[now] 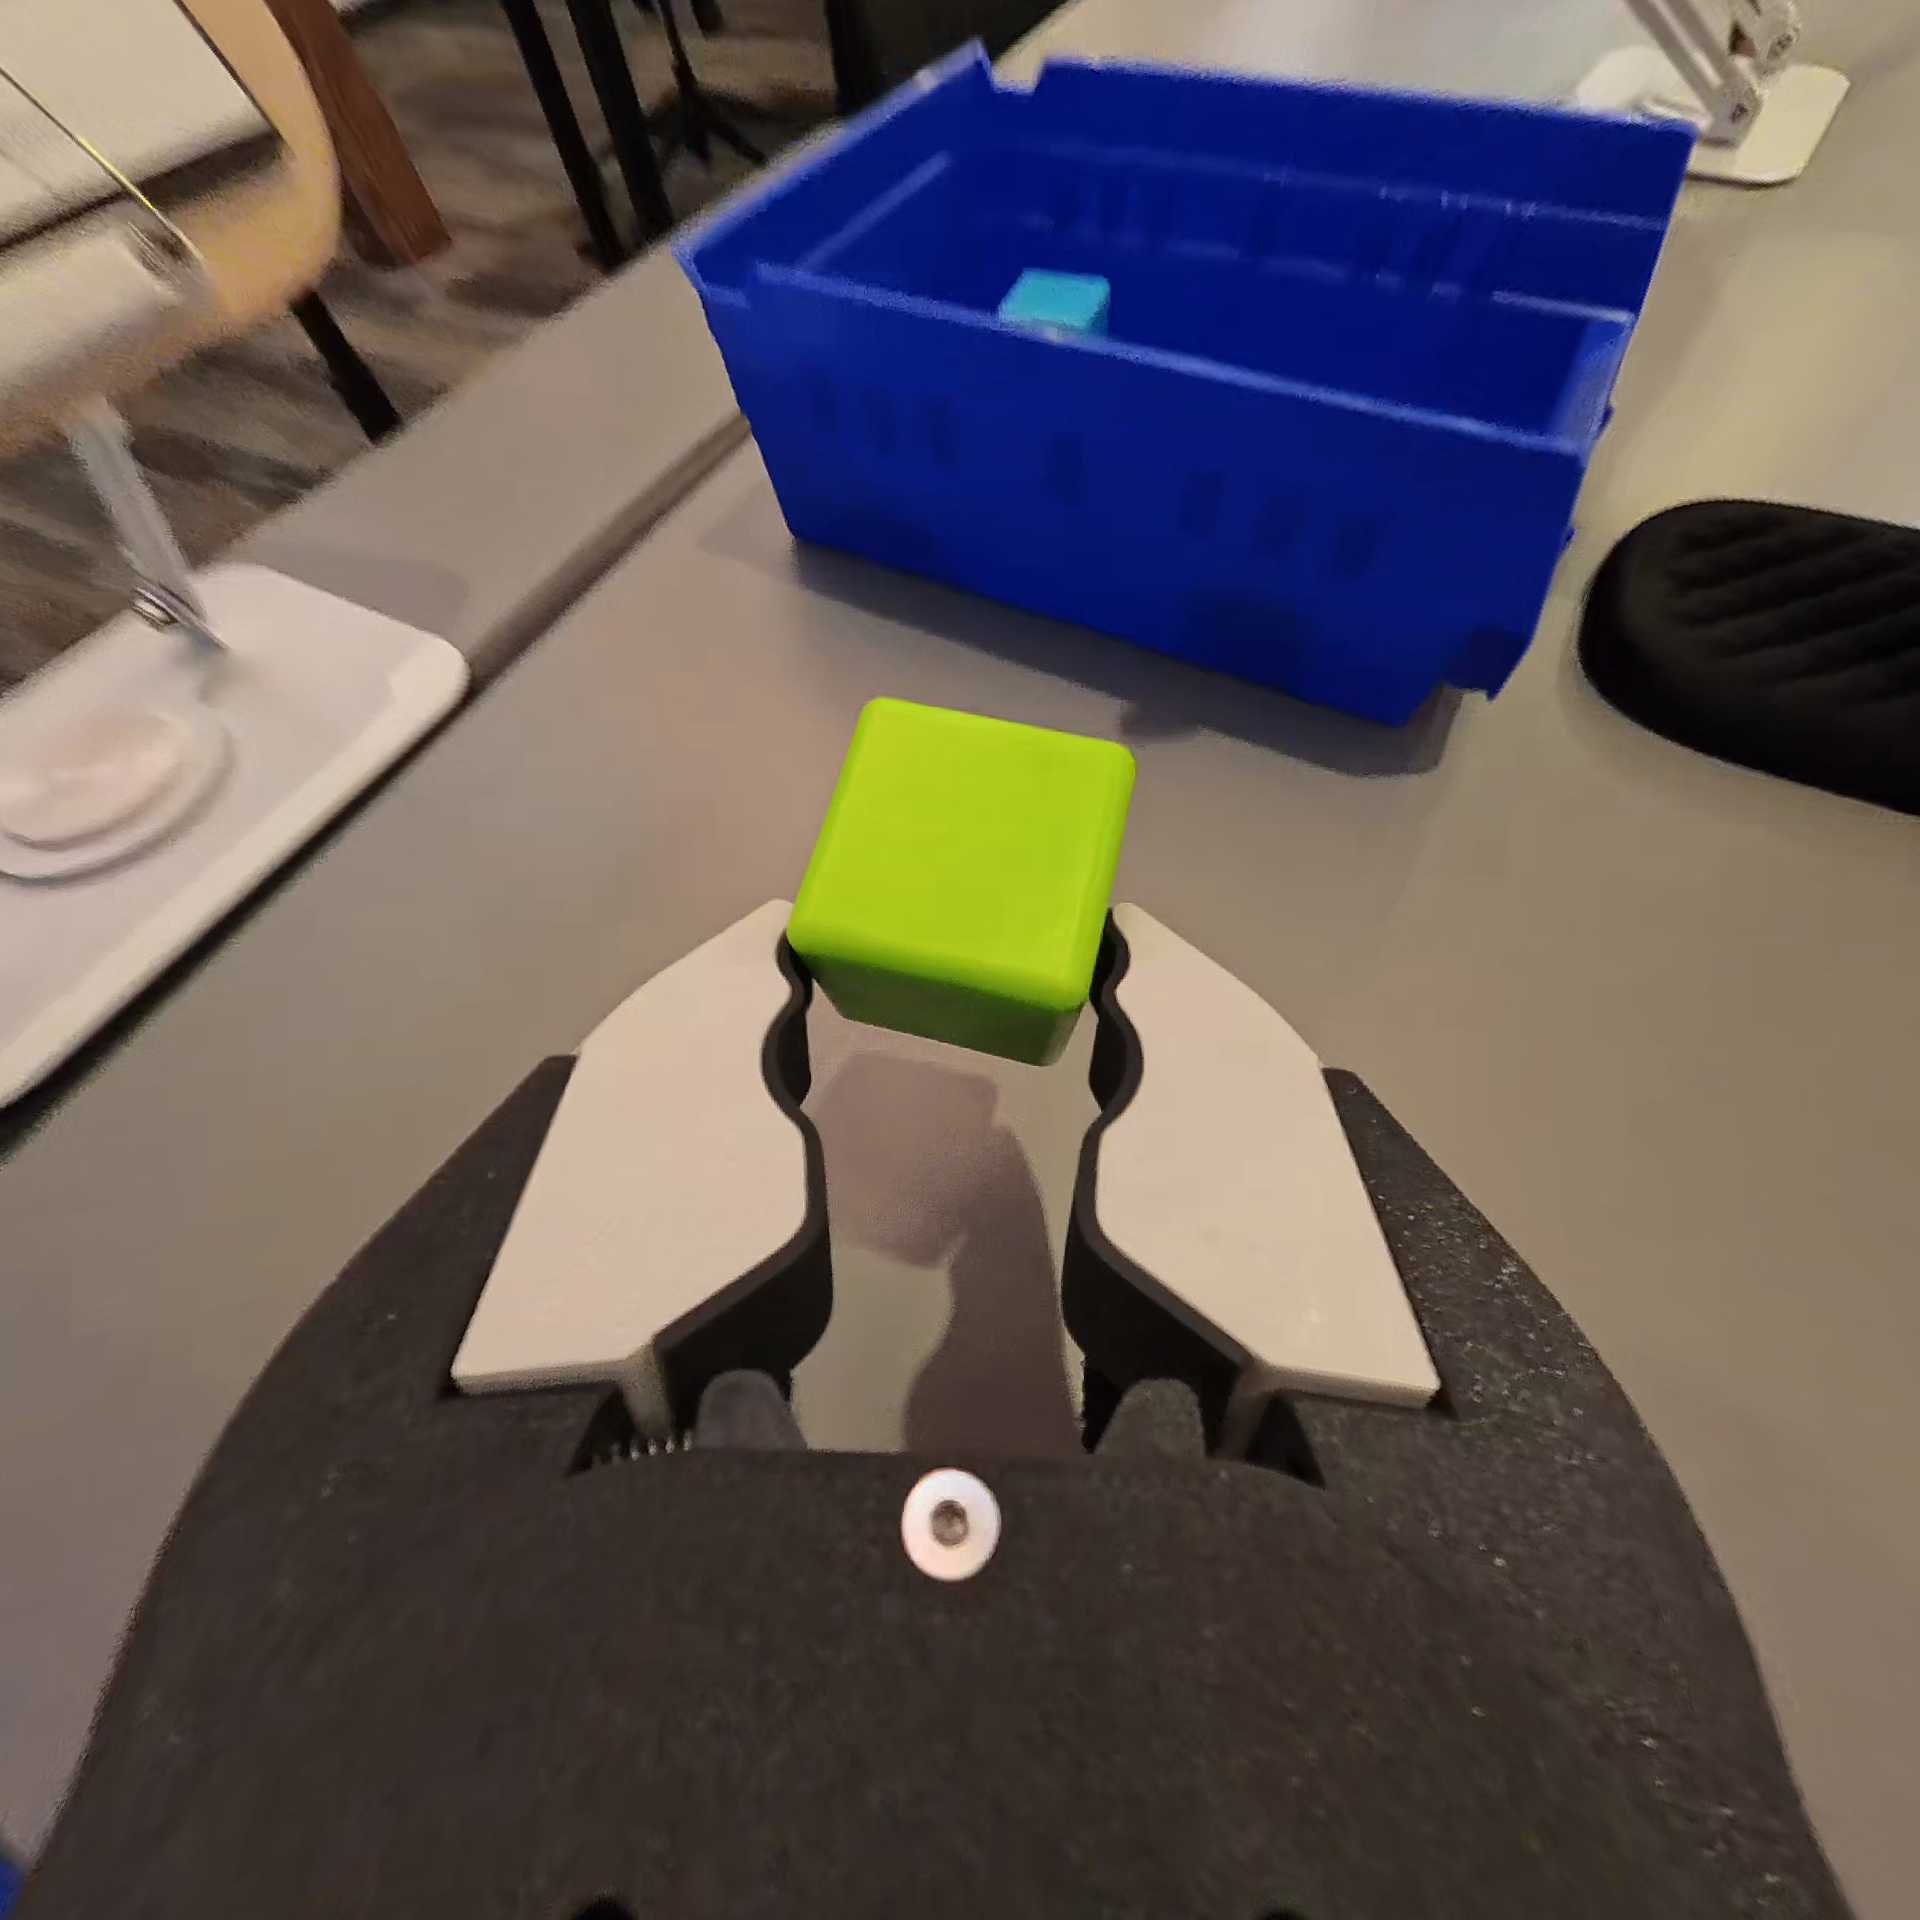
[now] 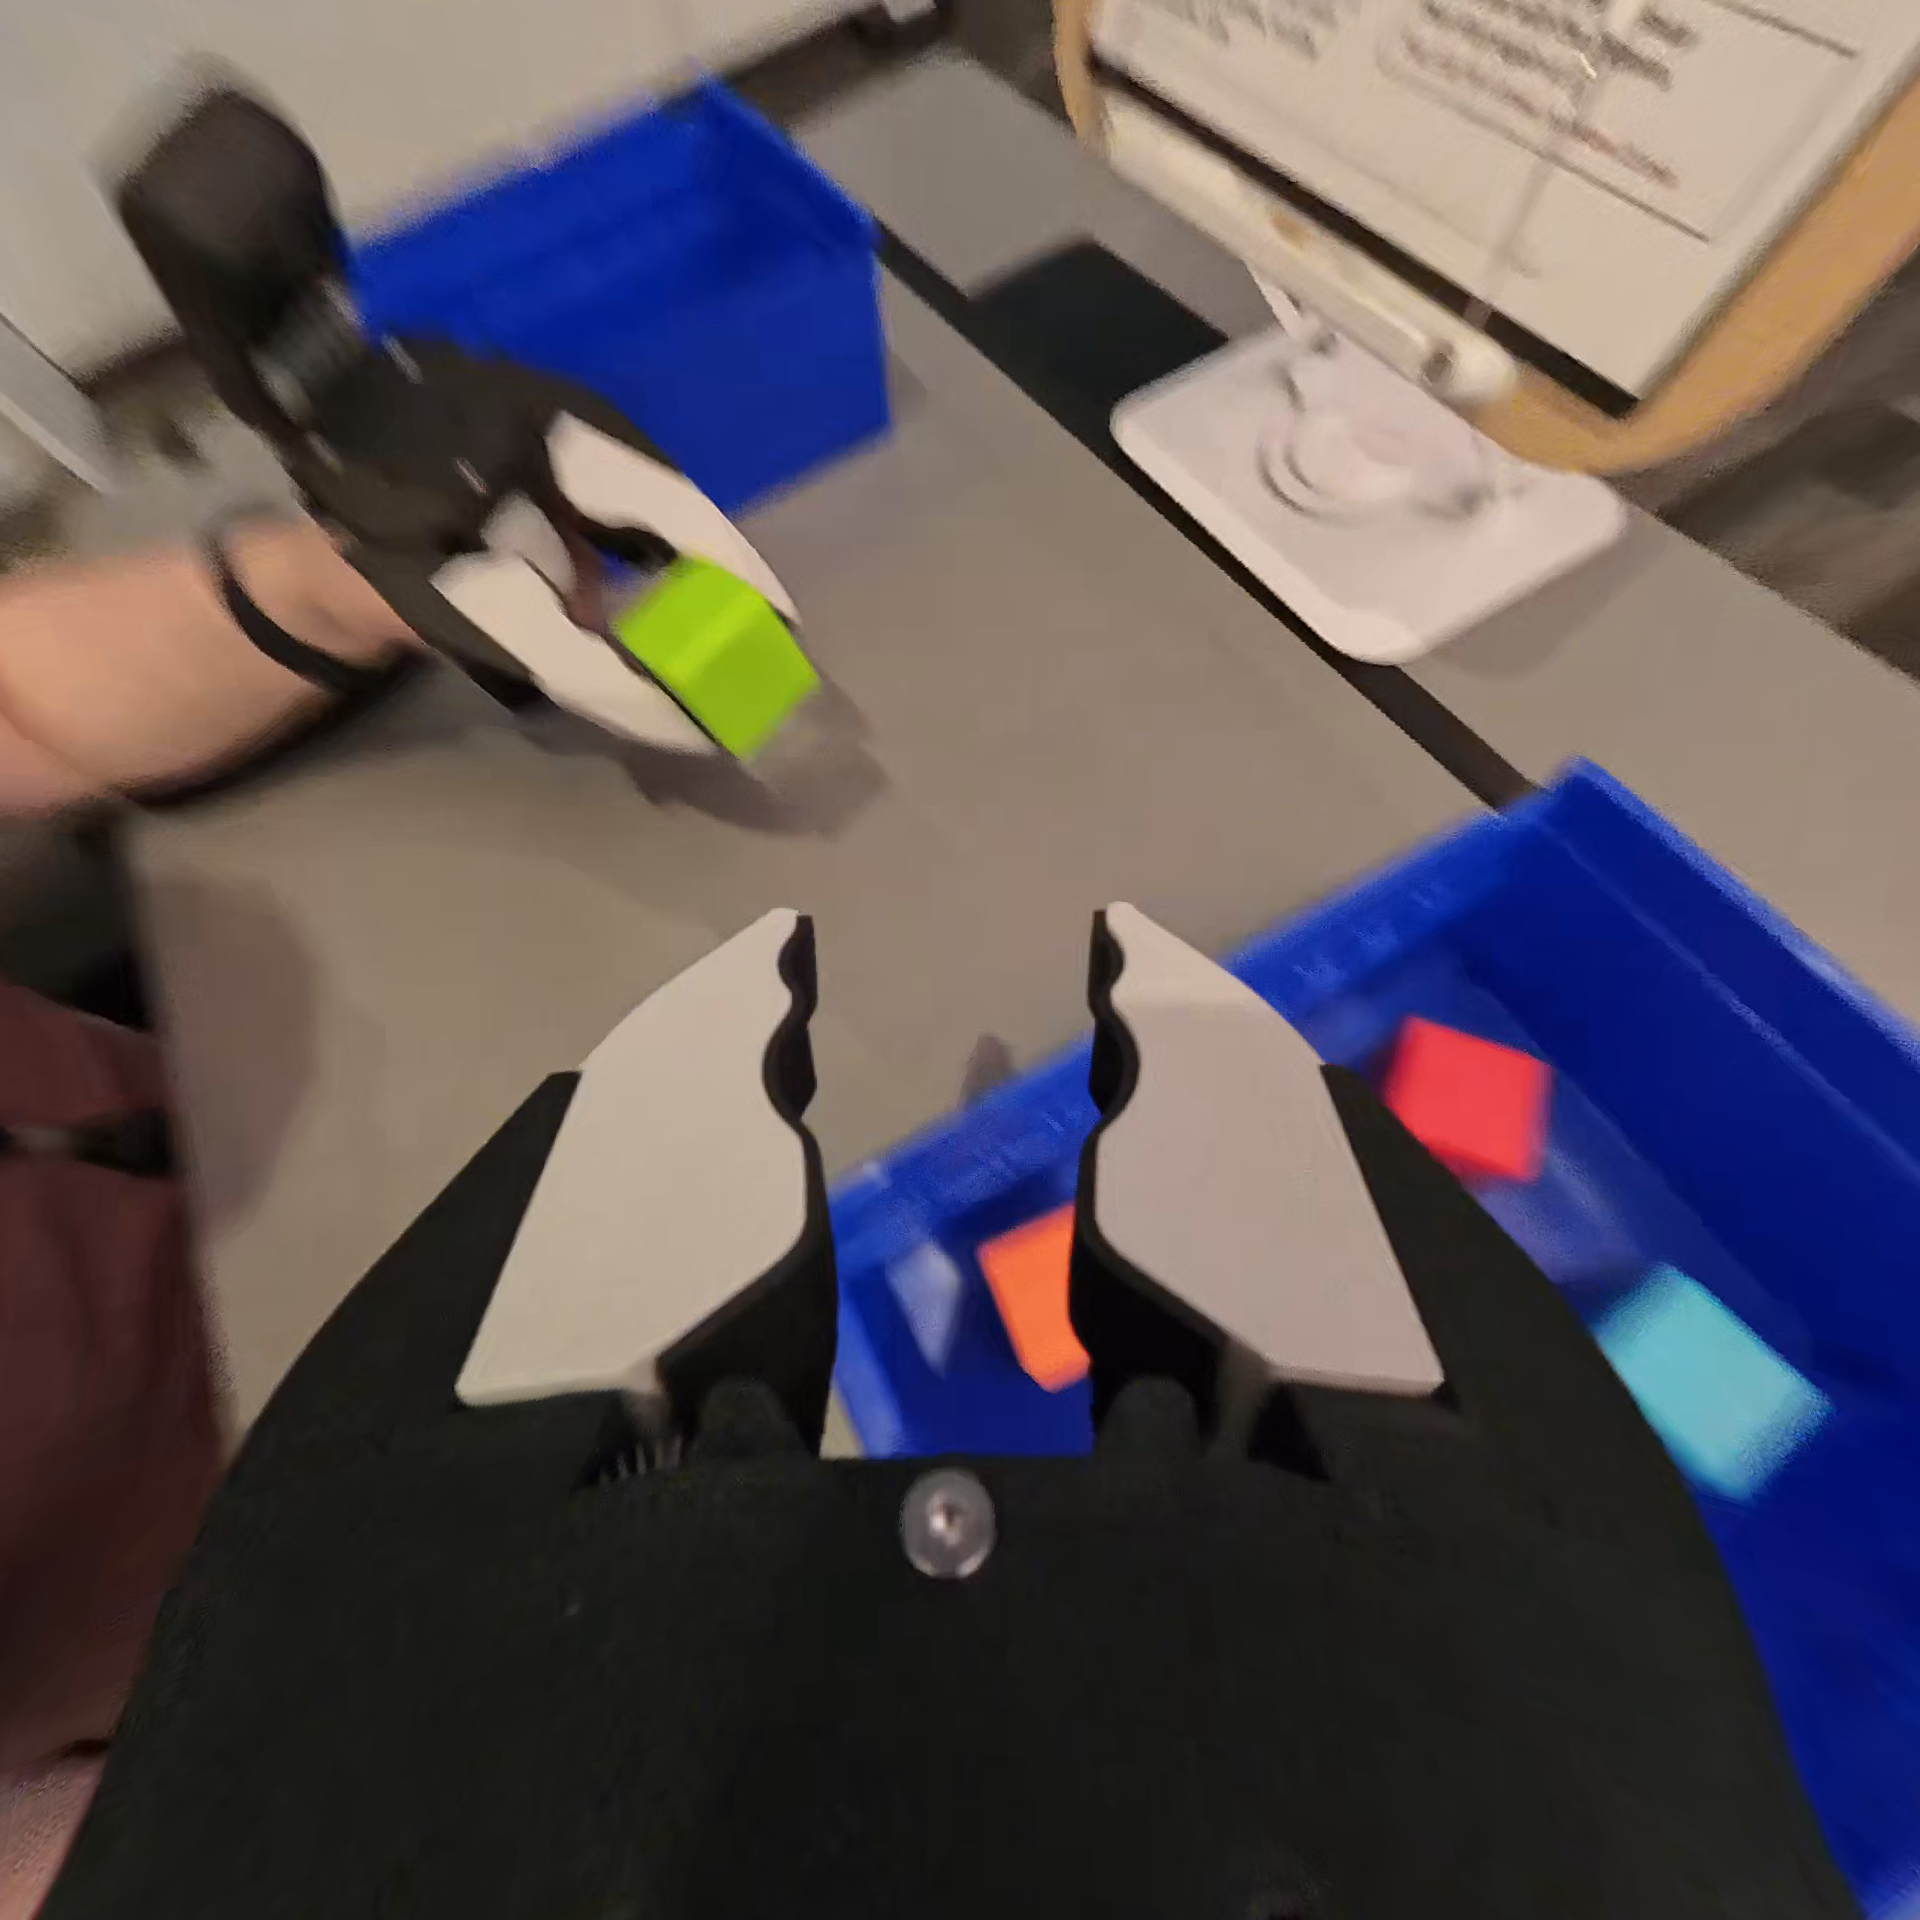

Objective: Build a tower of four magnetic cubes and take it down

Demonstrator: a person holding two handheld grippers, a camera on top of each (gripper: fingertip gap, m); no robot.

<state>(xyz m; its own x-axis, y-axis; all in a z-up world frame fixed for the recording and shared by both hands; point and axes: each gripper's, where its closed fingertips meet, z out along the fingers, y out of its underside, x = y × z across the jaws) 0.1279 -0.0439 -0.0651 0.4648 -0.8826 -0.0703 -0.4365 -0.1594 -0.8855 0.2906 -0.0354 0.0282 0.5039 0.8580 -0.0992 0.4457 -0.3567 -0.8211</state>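
**Green cube in my left grip, right grip empty**

My left gripper clamps the green cube at its fingertips, just above the grey table. Beyond it sits a blue bin with a teal cube. My right gripper hangs parted and empty over another blue bin holding red, orange and light blue cubes.

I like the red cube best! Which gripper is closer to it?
Right. The right gripper hangs open just beside the red cube in its bin; the left gripper is farther off, holding the green cube.
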